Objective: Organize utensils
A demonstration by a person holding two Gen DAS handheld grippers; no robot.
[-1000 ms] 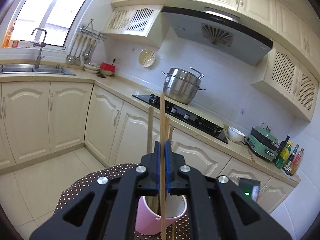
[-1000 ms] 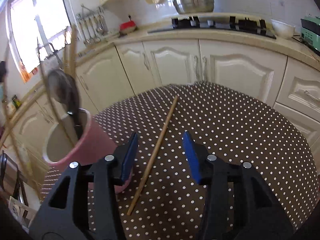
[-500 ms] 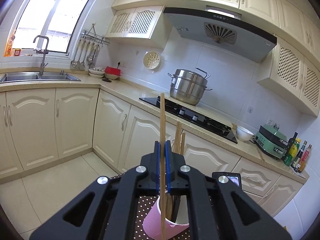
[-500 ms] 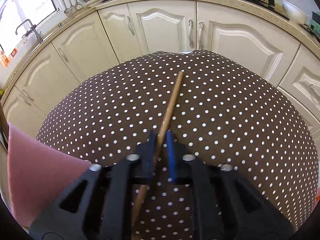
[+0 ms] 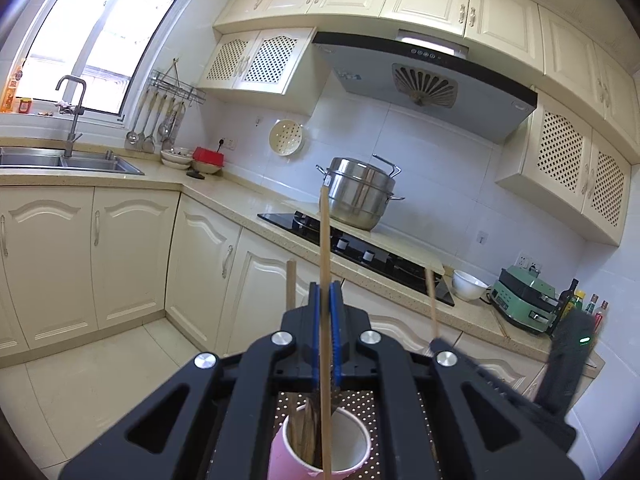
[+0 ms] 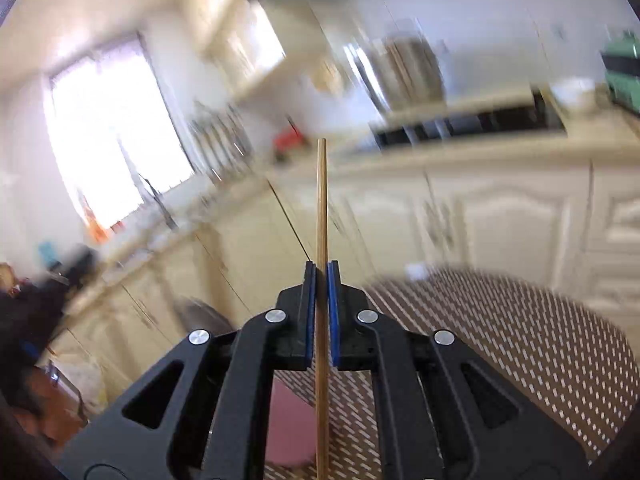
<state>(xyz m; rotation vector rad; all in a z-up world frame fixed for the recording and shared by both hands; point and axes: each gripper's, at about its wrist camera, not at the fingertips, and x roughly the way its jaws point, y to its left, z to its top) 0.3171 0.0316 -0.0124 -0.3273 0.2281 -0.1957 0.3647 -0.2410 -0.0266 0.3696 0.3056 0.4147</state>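
In the left wrist view my left gripper (image 5: 326, 292) is shut on a wooden chopstick (image 5: 324, 248) that stands upright, its lower end inside the pink cup (image 5: 280, 456) below. Several other wooden utensils stand in that cup. To the right, my right gripper (image 5: 434, 342) shows as a black shape holding a second chopstick (image 5: 430, 300) upright. In the blurred right wrist view my right gripper (image 6: 321, 270) is shut on that chopstick (image 6: 321, 200), raised above the dotted tablecloth (image 6: 500, 340), with the pink cup (image 6: 290, 424) low behind its fingers.
Cream cabinets and a counter run behind the table, with a steel sink (image 5: 60, 162) at left, a black hob (image 5: 360, 252) carrying a steel pot (image 5: 360, 196), a white bowl (image 5: 468, 284) and a green appliance (image 5: 524, 300) at right.
My right gripper closed on the chopstick that lay on the tablecloth and lifted it upright. My left gripper stayed shut on its chopstick above the cup.
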